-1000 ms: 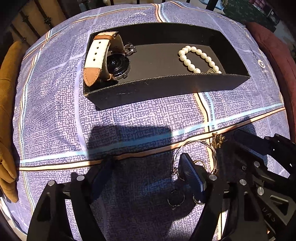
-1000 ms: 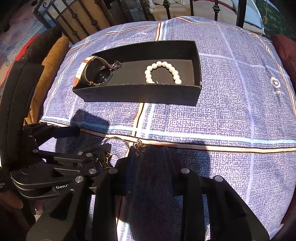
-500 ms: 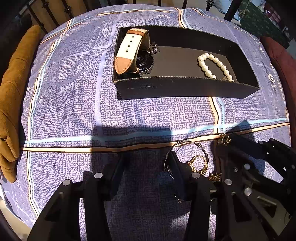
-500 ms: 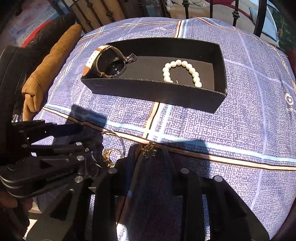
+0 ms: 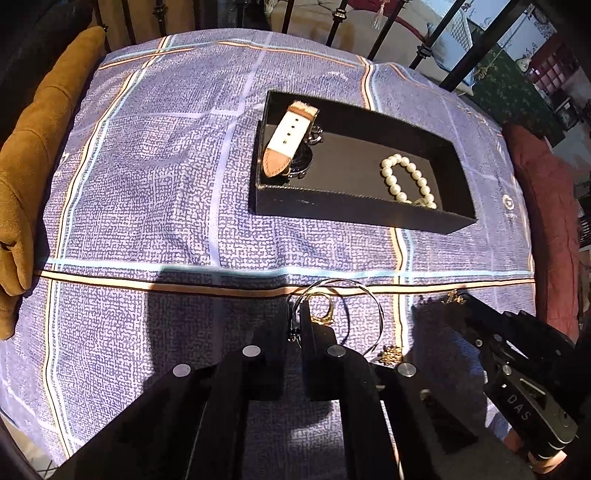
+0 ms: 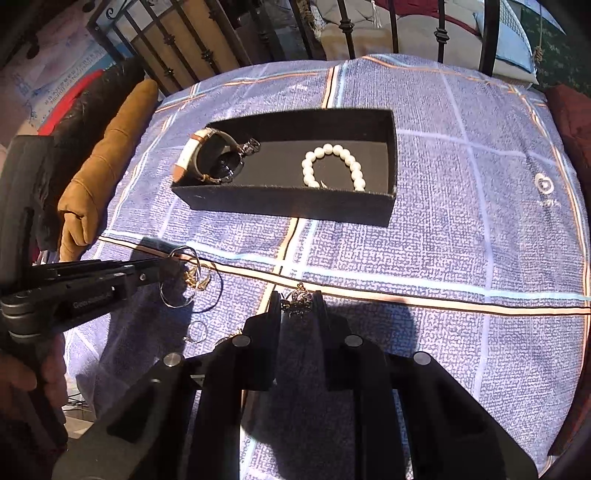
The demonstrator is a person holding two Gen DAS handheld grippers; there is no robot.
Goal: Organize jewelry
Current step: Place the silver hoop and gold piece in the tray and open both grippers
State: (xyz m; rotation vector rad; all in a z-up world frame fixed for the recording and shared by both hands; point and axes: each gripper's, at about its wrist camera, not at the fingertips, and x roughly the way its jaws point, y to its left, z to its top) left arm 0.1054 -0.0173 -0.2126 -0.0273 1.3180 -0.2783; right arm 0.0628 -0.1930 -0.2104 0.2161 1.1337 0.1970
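Note:
A black tray [image 5: 354, 218] [image 6: 288, 206] on the blue checked cloth holds a white-strapped watch [image 5: 291, 140] [image 6: 214, 158] and a pearl bracelet [image 5: 406, 181] [image 6: 332, 166]. My left gripper [image 5: 295, 314] [image 6: 177, 266] is shut on a thin wire bangle [image 5: 369, 295] [image 6: 184, 302] with a gold ring [image 5: 325, 314] [image 6: 197, 278] hanging at it, lifted above the cloth. My right gripper [image 6: 297, 299] [image 5: 456, 297] is shut on a small gold ornate piece [image 6: 299, 297]. A loose ring [image 6: 195, 332] and a gold piece [image 5: 389, 354] lie on the cloth below.
A tan cushion [image 5: 26, 177] [image 6: 99, 162] lies along the left edge and a dark red one [image 5: 546, 229] at the right. Black iron bed rails [image 6: 332, 29] stand behind the cloth.
My left gripper has shut on the bangle and lifted it off the cloth. Both grippers have risen and pulled back, so the tray looks farther away. The right gripper still holds its gold piece.

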